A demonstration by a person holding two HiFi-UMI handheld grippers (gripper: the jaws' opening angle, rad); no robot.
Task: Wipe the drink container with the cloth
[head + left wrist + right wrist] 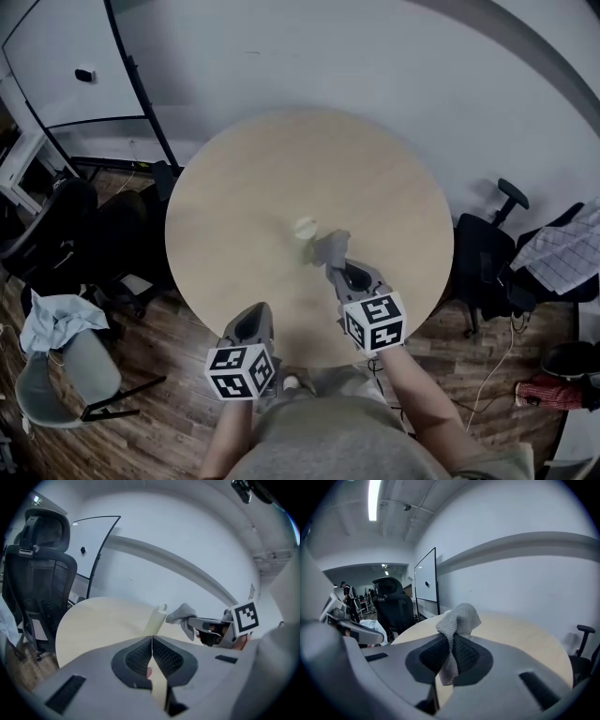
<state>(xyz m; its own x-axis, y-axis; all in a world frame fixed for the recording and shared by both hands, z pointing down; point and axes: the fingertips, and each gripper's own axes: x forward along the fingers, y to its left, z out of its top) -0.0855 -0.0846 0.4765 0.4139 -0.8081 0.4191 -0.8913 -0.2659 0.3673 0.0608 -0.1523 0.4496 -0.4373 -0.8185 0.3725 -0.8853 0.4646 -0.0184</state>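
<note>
Right gripper view: right gripper [451, 654] jaws clamped on the grey cloth [459, 616], bunch sticking out past the tips, short tail hanging below; left gripper view: left gripper [152, 645] jaws pressed together, nothing between them; it sits at the near table edge, well apart from the drink container [306, 228]; container is a slim pale tube, upright and free-standing near the middle of the round table [234, 187]; cloth is just beside it on the person's right, can't tell if touching; wipe looks about to begin, not under way. Risks, my read: 1) nothing steadies the container, so a sideways push from the cloth likely tips or skids it; tall, narrow, probably light; 2) cloth is pinched at 1 fold only, drag could pull it out of the jaws; 3) hard jaw tips could hit the container instead of the cloth. Surface: pale smooth wood top, bare apart from the container, probably low friction. Room: white wall, whiteboard [66, 66], plank floor, black office chairs [487, 253] around, 1 grey chair [66, 366] on the left with a pale blue rag [56, 314] on it.
</note>
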